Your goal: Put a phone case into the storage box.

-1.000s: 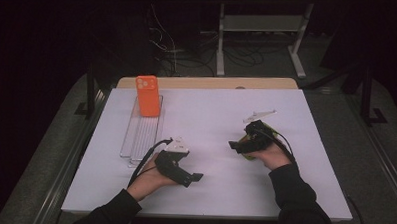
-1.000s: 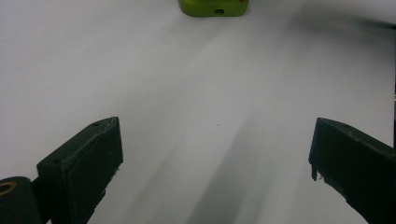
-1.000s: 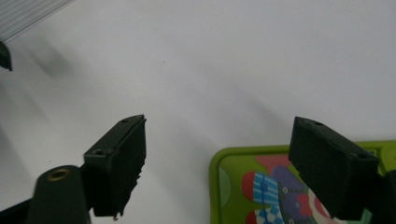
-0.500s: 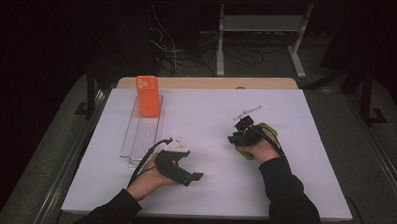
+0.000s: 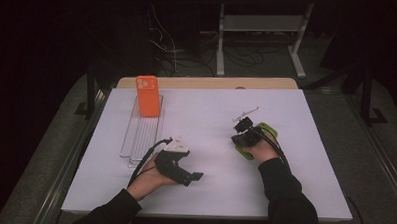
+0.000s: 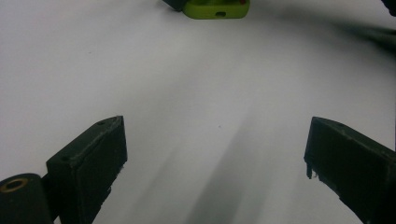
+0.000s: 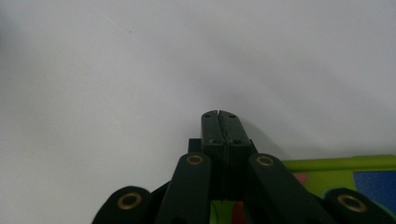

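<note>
My right gripper (image 5: 241, 132) rests low over a flat green thing (image 5: 267, 129) right of the table's middle. Its jaws have just closed and now meet with nothing between them (image 7: 219, 115). The green thing (image 7: 343, 164) has blue and red patches and lies beneath and behind those jaws. My left gripper (image 5: 195, 177) sits near the front of the white table (image 5: 206, 112), jaws wide apart (image 6: 215, 154) over bare surface after closing slightly; nothing is between them. Far ahead of them lies the green thing (image 6: 215, 8). An orange phone case (image 5: 148, 95) stands on a clear ridged tray (image 5: 141, 135) at the back left.
A wooden board (image 5: 207, 83) runs along the table's far edge. Beyond it are a metal stand (image 5: 259, 24) and cables on the dark floor. A black cable (image 5: 144, 157) trails from the left gripper beside the tray.
My right hand has shifted a little to the left and lower onto the green thing, and its jaws have come together. The left hand has stayed put.
</note>
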